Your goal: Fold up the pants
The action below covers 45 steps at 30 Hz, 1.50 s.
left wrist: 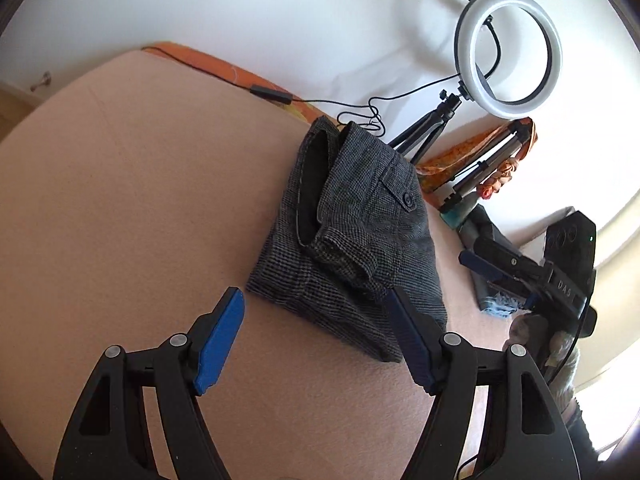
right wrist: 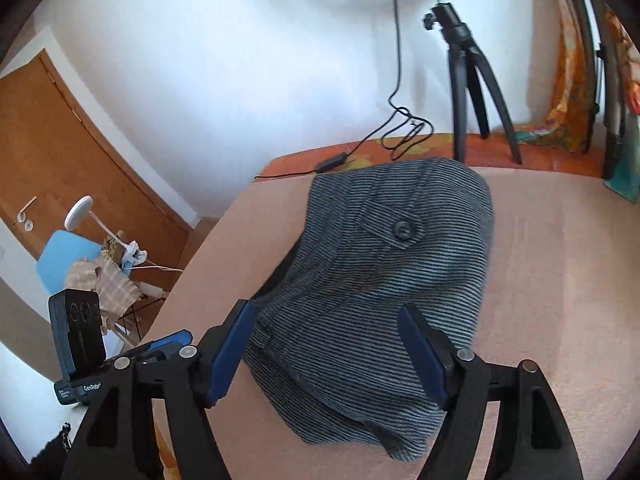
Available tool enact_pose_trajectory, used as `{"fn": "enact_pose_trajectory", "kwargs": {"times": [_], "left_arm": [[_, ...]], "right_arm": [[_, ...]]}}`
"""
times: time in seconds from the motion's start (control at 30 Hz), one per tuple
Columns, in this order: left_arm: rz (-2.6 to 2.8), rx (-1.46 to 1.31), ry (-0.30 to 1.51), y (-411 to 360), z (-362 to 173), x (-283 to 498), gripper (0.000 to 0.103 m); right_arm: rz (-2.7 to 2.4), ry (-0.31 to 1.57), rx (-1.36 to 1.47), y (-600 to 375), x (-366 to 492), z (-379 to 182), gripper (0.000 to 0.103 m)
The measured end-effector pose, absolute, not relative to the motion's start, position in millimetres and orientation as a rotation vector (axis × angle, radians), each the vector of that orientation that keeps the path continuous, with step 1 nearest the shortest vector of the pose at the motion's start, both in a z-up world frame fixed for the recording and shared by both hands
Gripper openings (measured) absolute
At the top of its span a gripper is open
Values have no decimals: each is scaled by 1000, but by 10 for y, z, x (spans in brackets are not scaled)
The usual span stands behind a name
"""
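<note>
The grey checked pants [left wrist: 352,236] lie folded into a compact bundle on the pink surface [left wrist: 140,200], a buttoned pocket flap on top. My left gripper [left wrist: 316,312] is open and empty, just in front of the bundle's near edge. In the right wrist view the pants [right wrist: 380,272] lie directly ahead. My right gripper [right wrist: 326,324] is open and empty, its fingers either side of the bundle's near end, above it. The right gripper also shows in the left wrist view [left wrist: 496,280] at the right; the left gripper shows in the right wrist view [right wrist: 160,346] at the lower left.
A ring light [left wrist: 510,46] on a small tripod [right wrist: 472,72] stands behind the pants by the white wall, its cable [left wrist: 272,94] trailing along the orange edge. A second folded tripod and coloured cloth [left wrist: 488,160] lie at the right. A door [right wrist: 60,140] and chair [right wrist: 68,256] are at the left.
</note>
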<state>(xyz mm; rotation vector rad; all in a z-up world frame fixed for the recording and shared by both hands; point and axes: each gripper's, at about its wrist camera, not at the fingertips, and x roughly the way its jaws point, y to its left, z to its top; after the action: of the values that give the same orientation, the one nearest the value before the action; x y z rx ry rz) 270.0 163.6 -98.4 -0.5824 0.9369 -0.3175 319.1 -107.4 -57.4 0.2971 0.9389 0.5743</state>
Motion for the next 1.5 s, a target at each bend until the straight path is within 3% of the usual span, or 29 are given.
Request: {"fn": "enact_pose_trajectory", "kwargs": {"times": [0.37,0.8,1.5], "left_arm": [[-318,-837,956,1541,-1227,2781,73],[-278,-930,951,1574,-1469,2803,73],[-173,-943,888,1451,-1428,2971,82]], "right_arm": [[541,1014,515,-1745,3325,-997,85],[536,1051,658,-1861,3418,-1225,85],[542,1066,672,-1775,3524,-1346,84]]}}
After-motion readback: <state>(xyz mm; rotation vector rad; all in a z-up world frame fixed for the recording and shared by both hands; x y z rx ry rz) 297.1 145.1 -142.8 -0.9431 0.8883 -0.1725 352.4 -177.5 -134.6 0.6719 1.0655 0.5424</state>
